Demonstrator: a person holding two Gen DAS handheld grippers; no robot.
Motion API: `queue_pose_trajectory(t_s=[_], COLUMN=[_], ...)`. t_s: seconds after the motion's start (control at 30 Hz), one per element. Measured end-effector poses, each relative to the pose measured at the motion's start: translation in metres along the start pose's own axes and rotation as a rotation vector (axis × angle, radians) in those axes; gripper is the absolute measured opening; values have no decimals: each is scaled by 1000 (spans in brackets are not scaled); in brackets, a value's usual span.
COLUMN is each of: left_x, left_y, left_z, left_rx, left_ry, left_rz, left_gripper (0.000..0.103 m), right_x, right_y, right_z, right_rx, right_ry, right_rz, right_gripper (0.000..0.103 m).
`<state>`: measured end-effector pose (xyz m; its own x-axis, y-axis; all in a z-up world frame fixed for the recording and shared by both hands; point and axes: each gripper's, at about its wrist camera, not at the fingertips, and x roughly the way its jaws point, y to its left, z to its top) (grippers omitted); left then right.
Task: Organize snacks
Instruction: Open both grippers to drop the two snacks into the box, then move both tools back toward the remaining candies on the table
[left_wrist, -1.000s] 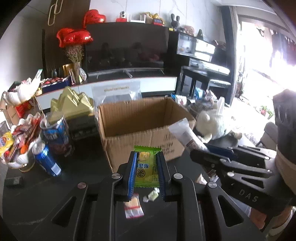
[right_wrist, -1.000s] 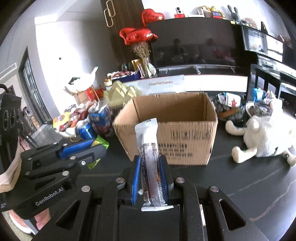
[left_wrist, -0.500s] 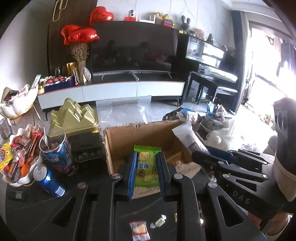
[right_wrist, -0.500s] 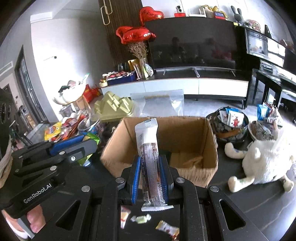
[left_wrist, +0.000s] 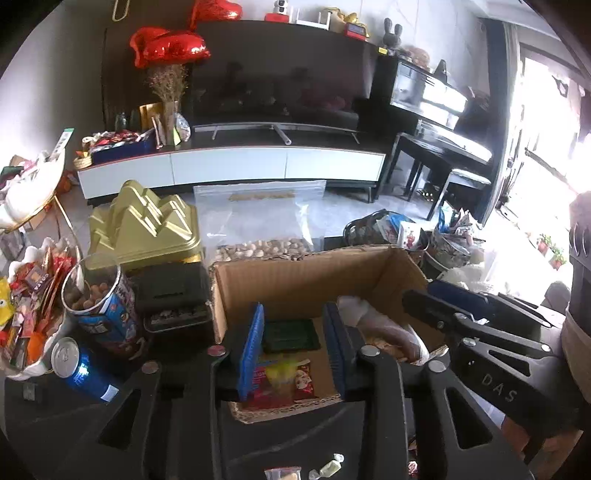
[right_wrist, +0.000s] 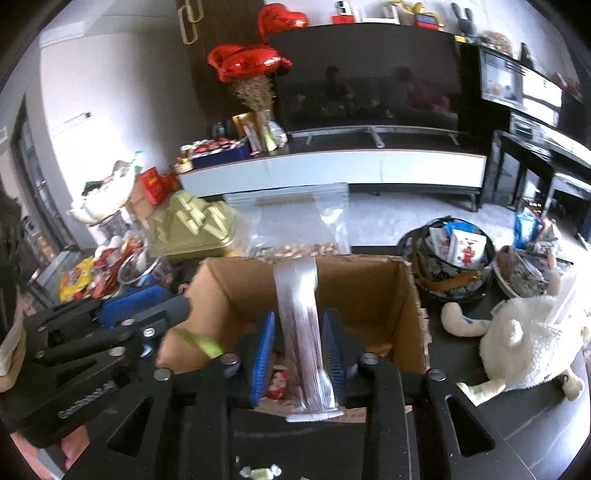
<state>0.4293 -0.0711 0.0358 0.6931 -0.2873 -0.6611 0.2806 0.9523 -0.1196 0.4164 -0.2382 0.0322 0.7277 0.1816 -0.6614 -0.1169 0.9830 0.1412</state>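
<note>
Both grippers hover over an open cardboard box (left_wrist: 303, 273) on the dark table; it also shows in the right wrist view (right_wrist: 354, 280). My left gripper (left_wrist: 293, 350) is open and empty. Below it in the box lie a green packet (left_wrist: 290, 336) and a red snack packet (left_wrist: 284, 380). My right gripper (right_wrist: 299, 354) is open; the silver-white snack bar (right_wrist: 301, 332) slips blurred between its jaws into the box. A green packet (right_wrist: 201, 341) shows blurred at the box's left wall.
A blue can (left_wrist: 81, 369), a nut jar (left_wrist: 98, 306) and a snack bowl (left_wrist: 26, 306) stand left. A gold tin (left_wrist: 147, 229) and a zip bag (left_wrist: 266, 225) sit behind the box. A white plush toy (right_wrist: 524, 339) lies right. Loose candies (left_wrist: 328, 469) lie near the front.
Both grippers moved forward over the box and opened. The green packet dropped from the left gripper into the box; the silver bar is falling from the right.
</note>
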Motion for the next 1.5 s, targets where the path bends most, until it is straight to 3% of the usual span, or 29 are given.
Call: queue_pose_trajectory(t_s=[0.23, 0.83, 1.27, 1.4, 1.5], left_x=[-25, -80, -95, -99, -101], left_y=[-5, -26, -49, -56, -59], left_z=[-19, -91, -139, -156, -168], left_rx=[18, 76, 121, 150, 162], left_ry=[-18, -25, -64, -87, -95], left_rz=[60, 78, 22, 53, 34], left_gripper=[46, 52, 52, 52, 52], right_x=[-16, -66, -89, -90, -89], right_y=[5, 14, 2, -1, -4], right_z=[-21, -97, -142, -161, -175], right_rx=[-24, -37, -11, 3, 22], right_ry=[6, 58, 45, 65, 79], right_rz=[-13, 1, 10, 32, 39], right_gripper=[37, 37, 37, 37, 37])
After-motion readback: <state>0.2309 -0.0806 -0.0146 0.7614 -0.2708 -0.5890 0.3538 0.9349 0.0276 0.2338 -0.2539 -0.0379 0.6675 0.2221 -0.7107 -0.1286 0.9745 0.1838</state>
